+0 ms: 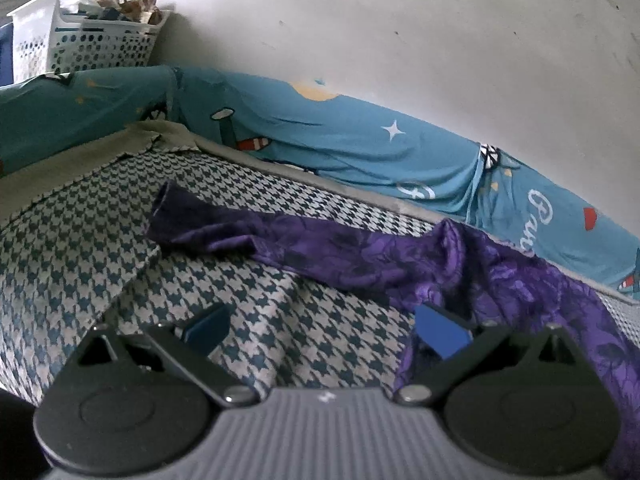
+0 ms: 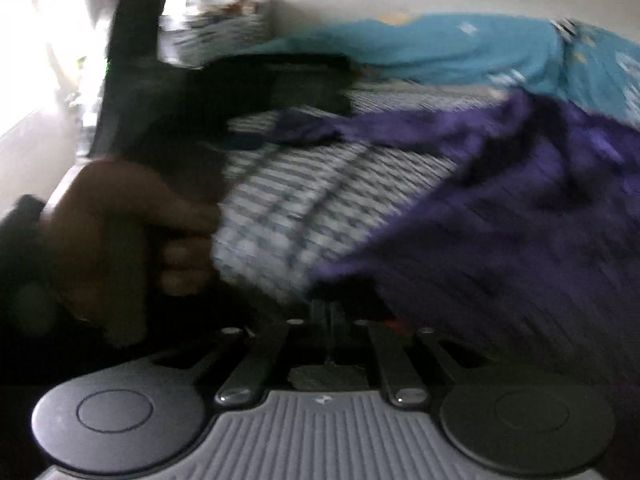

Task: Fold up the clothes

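Both jaws differ: left gripper point(image 1: 324, 330) gapes empty; right gripper point(image 2: 329, 312) pinches purple garment's point(image 2: 500, 216) hem.

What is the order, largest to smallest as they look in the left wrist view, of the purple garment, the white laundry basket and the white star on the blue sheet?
1. Purple garment
2. White laundry basket, though it sits farther from the camera
3. White star on the blue sheet

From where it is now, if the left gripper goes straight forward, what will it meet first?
Probably the blue-and-white houndstooth cloth lying between its open fingers; further on, the purple patterned garment's sleeve. Depth is unclear.
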A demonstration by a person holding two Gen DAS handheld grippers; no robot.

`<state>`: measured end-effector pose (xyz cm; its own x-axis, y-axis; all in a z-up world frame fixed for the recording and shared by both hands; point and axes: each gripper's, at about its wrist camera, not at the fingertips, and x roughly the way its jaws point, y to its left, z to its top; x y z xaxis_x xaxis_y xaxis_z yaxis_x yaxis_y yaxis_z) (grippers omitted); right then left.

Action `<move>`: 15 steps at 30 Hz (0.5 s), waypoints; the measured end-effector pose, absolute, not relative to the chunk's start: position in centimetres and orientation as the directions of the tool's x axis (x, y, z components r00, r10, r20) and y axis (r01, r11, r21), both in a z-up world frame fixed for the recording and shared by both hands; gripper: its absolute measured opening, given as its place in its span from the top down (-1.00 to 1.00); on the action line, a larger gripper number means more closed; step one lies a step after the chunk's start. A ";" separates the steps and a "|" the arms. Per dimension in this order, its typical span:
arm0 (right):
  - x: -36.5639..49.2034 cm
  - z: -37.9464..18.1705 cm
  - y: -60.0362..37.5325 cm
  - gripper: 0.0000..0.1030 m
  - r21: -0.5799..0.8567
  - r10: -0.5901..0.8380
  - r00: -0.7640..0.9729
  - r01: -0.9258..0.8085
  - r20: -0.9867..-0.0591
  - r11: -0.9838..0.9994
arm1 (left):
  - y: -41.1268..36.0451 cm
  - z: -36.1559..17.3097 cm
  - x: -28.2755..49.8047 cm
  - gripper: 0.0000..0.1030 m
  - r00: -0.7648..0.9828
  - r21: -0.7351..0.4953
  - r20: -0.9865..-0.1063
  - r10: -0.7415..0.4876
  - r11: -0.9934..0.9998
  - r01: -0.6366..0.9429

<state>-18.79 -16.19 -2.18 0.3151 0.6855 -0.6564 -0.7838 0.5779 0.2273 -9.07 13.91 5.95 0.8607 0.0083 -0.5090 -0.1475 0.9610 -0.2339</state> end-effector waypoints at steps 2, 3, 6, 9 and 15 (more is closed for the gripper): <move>-18.5 -2.6 -17.0 0.88 0.222 0.660 0.330 -0.762 -0.675 0.609 | 13.7 5.8 -9.1 -1.00 0.858 -0.233 -0.513 0.003 0.962 -0.143; -18.4 -2.8 -17.4 0.87 0.219 0.646 0.337 -0.751 -0.684 0.623 | 13.7 5.7 -9.1 -1.00 0.857 -0.232 -0.515 0.001 0.963 -0.140; -17.9 -3.2 -18.5 0.83 0.231 0.626 0.341 -0.722 -0.702 0.652 | 13.4 5.5 -9.1 -1.00 0.854 -0.230 -0.521 -0.007 0.964 -0.133; -17.6 -3.4 -19.3 0.81 0.240 0.622 0.360 -0.699 -0.695 0.673 | 13.2 5.3 -9.0 -1.00 0.851 -0.231 -0.525 -0.013 0.964 -0.128; -17.3 -2.2 -19.3 0.81 0.208 0.636 0.451 -0.689 -0.626 0.694 | 12.7 5.0 -8.9 -1.00 0.843 -0.220 -0.537 -0.021 0.969 -0.116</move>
